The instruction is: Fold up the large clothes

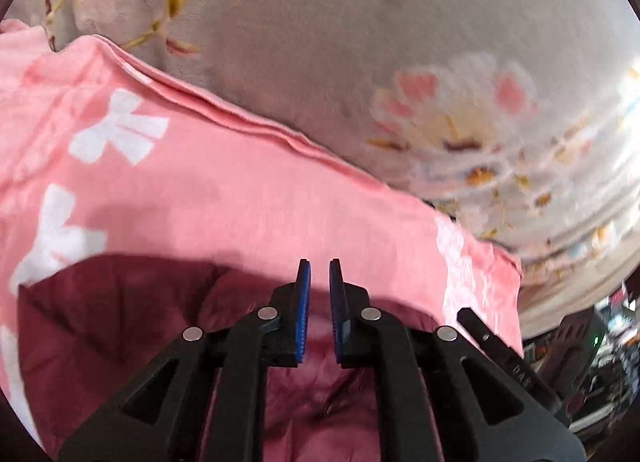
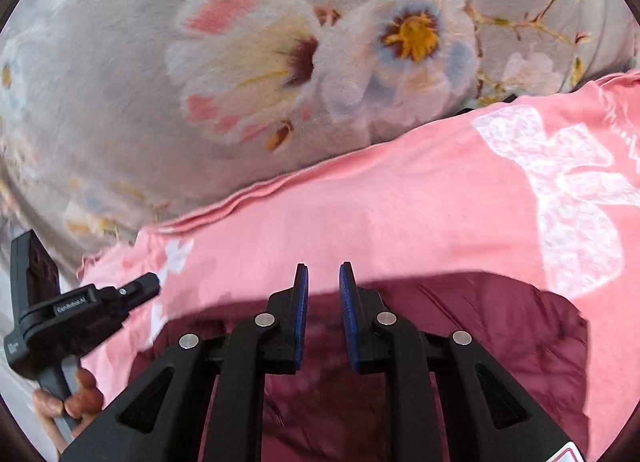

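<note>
Hovering empty over a half-made fold

Both grippers hang above the pink garment (image 1: 248, 198), which lies spread on the floral blanket (image 1: 320, 42). The left gripper (image 1: 319, 266) and right gripper (image 2: 323, 270) each stand slightly parted, grasping nothing — no cloth shows between the pads. The stacked far hem (image 2: 240, 198) looks loosely layered; a careless re-grab could catch one layer only, or snag the blanket's pile, and skew the fold.
</note>
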A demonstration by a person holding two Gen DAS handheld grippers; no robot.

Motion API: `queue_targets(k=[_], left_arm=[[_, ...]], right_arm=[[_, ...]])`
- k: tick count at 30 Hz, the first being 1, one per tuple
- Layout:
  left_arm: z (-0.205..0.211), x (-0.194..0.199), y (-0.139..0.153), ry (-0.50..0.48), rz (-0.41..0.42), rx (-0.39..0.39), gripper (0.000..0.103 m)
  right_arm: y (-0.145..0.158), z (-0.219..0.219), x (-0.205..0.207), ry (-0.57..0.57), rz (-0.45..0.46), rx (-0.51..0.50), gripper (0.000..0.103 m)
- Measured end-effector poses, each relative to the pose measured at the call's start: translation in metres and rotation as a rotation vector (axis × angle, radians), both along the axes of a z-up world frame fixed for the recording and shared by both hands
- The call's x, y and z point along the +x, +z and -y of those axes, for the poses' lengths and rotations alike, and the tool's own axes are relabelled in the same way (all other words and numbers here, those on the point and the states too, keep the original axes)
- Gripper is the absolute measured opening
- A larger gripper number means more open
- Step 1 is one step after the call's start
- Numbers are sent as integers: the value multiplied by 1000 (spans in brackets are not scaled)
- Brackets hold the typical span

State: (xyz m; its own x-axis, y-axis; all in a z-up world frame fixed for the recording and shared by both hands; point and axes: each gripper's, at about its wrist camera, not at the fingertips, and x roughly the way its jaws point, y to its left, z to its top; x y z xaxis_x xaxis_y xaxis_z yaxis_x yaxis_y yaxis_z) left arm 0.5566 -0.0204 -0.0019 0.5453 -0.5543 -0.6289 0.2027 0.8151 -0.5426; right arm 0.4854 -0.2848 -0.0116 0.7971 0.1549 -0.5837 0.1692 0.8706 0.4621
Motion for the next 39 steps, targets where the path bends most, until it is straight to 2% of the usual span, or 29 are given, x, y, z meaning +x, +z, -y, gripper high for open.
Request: queue_targets(k=[1, 3, 6, 11, 13, 16, 21, 22, 26, 30, 33, 36, 39], left_arm=[[2, 8, -4, 7, -9, 20, 15], [10, 18, -19, 25, -42, 69, 15], [12, 19, -50, 1, -119, 68, 14], [8, -2, -84, -44, -141, 117, 14], [7, -5, -96, -46, -154, 129, 14], [4, -5, -108, -38, -147, 129, 11], [2, -5, -114, -27, -112, 120, 5], [2, -6, -116, -25, -102, 113, 4], [-9, -12, -113, -19, -95, 52, 4], [-28, -33, -78, -23, -16, -2, 4], [-36, -32, -51, 10, 32, -33, 4], [-20, -18, -51, 7, 20, 32, 4], [-4, -3, -79, 13, -47, 90, 4]], right_arm=[[-5, -2, 5, 2, -16, -3, 18], [-21, -9, 16, 28, -65, -17, 18], [-42, -17, 12, 72, -112, -54, 18], [-65, -18, -6, 92, -161, -122, 17], [-75, -14, -7, 84, -187, -127, 11], [-86, -11, -6, 83, -197, -122, 8], [-94, -17, -4, 75, -188, -173, 6], [-94, -18, -4, 71, -208, -201, 6], [-94, -27, -3, 65, -206, -274, 6], [-93, -28, -2, 64, -205, -290, 6], [-93, -29, -2, 61, -206, -304, 6], [-93, -31, 0, 61, -207, -312, 6], [-93, -29, -2, 62, -203, -300, 6]])
